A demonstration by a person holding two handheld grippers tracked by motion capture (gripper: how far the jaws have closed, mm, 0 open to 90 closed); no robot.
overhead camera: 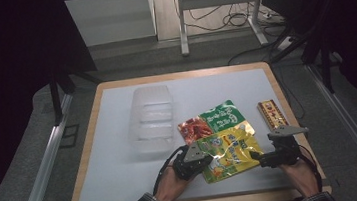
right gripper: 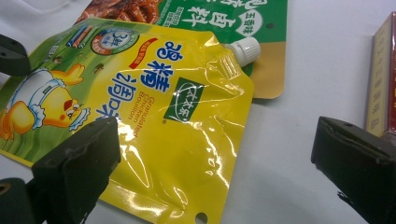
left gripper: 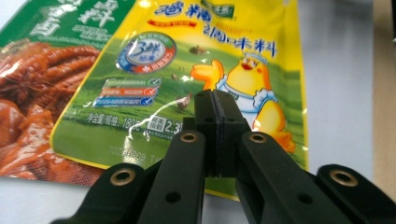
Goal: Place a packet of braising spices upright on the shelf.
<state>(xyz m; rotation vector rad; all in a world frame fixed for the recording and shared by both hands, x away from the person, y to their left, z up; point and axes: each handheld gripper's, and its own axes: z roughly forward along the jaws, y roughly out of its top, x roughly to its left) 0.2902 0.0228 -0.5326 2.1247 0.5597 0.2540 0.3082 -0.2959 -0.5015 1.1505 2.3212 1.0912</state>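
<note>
Yellow bouillon pouch [overhead camera: 229,151], lying partly over a green packet [overhead camera: 216,119] at the table's [overhead camera: 123,171] near edge, is overhung by the closed, seemingly empty left gripper [overhead camera: 204,161], while the wide-open right gripper [overhead camera: 256,157] is held beside it, probably for grasping.

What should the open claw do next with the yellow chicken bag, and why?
Probably slide the right claw sideways until the yellow pouch's edge sits between its open jaws, then close. The left claw looks shut over the pouch's opposite edge, while the right one straddles mostly bare table beside the pouch. A second grip would likely let both hands lift it flat.
</note>
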